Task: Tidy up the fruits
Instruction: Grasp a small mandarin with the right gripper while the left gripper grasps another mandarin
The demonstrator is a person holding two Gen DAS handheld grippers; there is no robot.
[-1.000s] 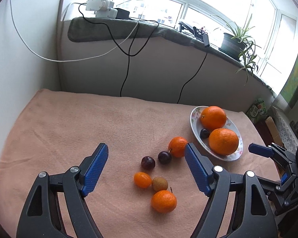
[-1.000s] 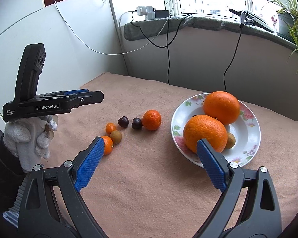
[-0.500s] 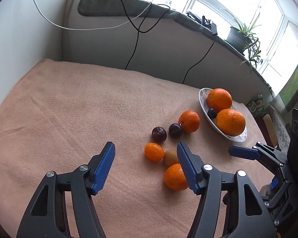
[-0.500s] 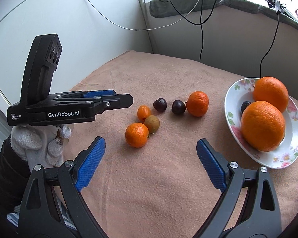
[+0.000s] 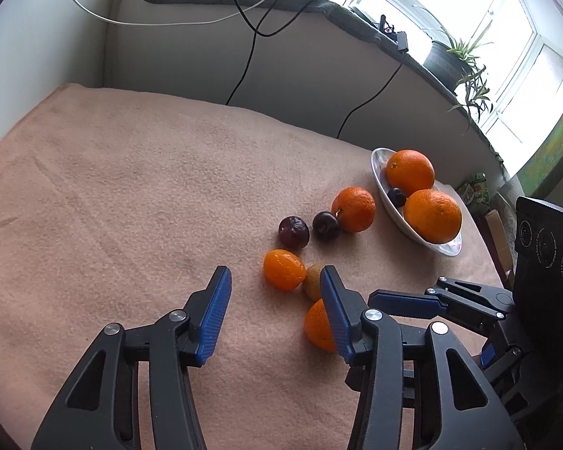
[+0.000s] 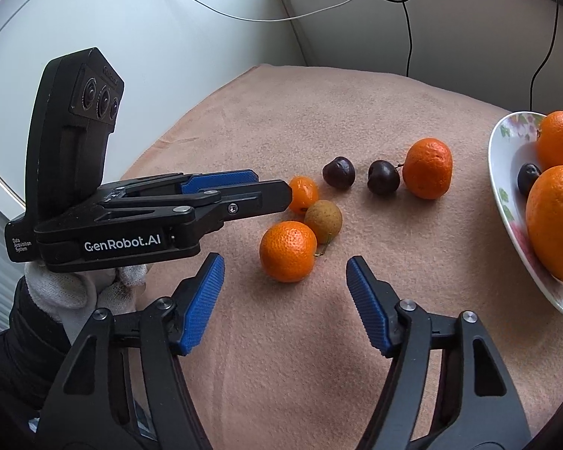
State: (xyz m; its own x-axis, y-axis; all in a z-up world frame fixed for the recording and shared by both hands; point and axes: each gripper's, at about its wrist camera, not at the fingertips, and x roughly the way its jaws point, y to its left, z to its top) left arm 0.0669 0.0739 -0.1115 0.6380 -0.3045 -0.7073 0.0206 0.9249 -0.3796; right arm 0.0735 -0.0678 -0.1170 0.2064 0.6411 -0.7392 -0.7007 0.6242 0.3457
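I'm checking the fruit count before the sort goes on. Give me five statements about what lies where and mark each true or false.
1. Both big oranges sit in the plate. True.
2. The right gripper is shut on a mandarin. False: its fingers stand apart, holding nothing, with the nearest mandarin ahead of them.
3. Two dark plums lie on the cloth. True.
4. The plate holds only oranges. False: a dark plum in the plate lies between them.
5. The left gripper holds the small brown fruit. False: it is open, and that fruit lies on the cloth.
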